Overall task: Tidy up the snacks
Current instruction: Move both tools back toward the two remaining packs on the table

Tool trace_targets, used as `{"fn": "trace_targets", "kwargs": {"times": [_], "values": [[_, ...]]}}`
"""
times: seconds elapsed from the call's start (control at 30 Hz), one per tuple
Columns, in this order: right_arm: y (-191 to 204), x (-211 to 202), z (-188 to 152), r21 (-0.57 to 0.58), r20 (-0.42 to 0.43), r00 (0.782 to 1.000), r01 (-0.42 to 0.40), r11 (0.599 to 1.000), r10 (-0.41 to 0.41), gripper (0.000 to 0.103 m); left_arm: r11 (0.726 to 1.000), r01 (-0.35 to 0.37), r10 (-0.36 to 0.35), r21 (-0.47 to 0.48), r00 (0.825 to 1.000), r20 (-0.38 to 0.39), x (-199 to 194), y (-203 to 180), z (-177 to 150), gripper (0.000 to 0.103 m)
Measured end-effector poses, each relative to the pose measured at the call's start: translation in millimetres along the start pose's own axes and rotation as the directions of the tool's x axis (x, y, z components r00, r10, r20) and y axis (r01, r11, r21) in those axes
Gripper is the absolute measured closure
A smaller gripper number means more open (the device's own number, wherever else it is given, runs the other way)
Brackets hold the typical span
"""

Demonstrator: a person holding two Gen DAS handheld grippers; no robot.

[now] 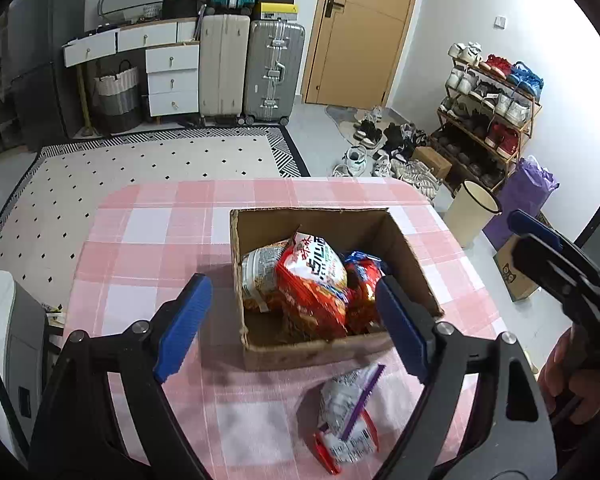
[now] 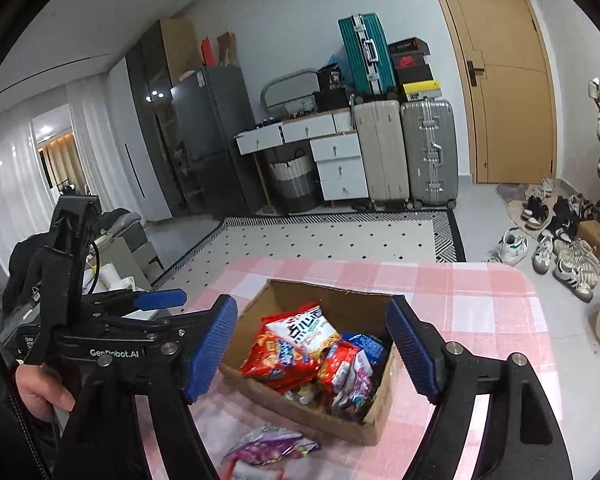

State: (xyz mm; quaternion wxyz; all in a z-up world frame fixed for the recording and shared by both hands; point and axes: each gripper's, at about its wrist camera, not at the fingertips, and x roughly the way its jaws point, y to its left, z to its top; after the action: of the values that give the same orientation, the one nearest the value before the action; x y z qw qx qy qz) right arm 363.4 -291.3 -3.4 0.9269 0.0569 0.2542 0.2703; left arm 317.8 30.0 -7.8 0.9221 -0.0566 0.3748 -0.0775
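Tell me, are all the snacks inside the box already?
No, one snack packet lies on the pink checked table, outside the cardboard box.

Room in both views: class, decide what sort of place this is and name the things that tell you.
Most likely the entrance area of a lived-in home. A shoe rack with loose shoes stands beside a wooden door, suitcases are stacked against the wall, and a table has a pink checked cloth.

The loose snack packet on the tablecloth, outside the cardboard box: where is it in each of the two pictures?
Left wrist view: the loose snack packet lies low, right of centre, in front of the box's near wall.
Right wrist view: the same packet lies at the bottom edge, left of centre, partly cut off.
Shared landmark: the cardboard box on the pink checked tablecloth.
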Motion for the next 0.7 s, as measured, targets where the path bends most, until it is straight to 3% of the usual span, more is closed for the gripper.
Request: {"fn": "trace_targets", "kwargs": {"times": [0.17,0.3,0.47,0.7], "values": [[13,-39,-7,-0.002,0.051,0.999,-0.008,1.000,0.008,0.017,1.000,-0.010,0.010,-0.005,1.000,0.022,-30,-5,-16,0.019],[18,-67,-16,0.014,0.083,0.997,-0.006,1.000,0.005,0.008,1.000,-0.010,0.011,-0.008,0.999,0.035,-52,-9,-33,0.018],[25,-91,-29,0.029,0.084,0.996,-0.008,1.000,0.006,0.002,1.000,-0.015,0.015,-0.014,0.999,0.049,-77,-13,-48,0.018],[32,-115,-49,0.040,0.073,0.997,0.013,0.999,-0.016,0.001,1.000,-0.007,0.008,-0.018,0.996,0.087,-110,-23,-69,0.001]]}}
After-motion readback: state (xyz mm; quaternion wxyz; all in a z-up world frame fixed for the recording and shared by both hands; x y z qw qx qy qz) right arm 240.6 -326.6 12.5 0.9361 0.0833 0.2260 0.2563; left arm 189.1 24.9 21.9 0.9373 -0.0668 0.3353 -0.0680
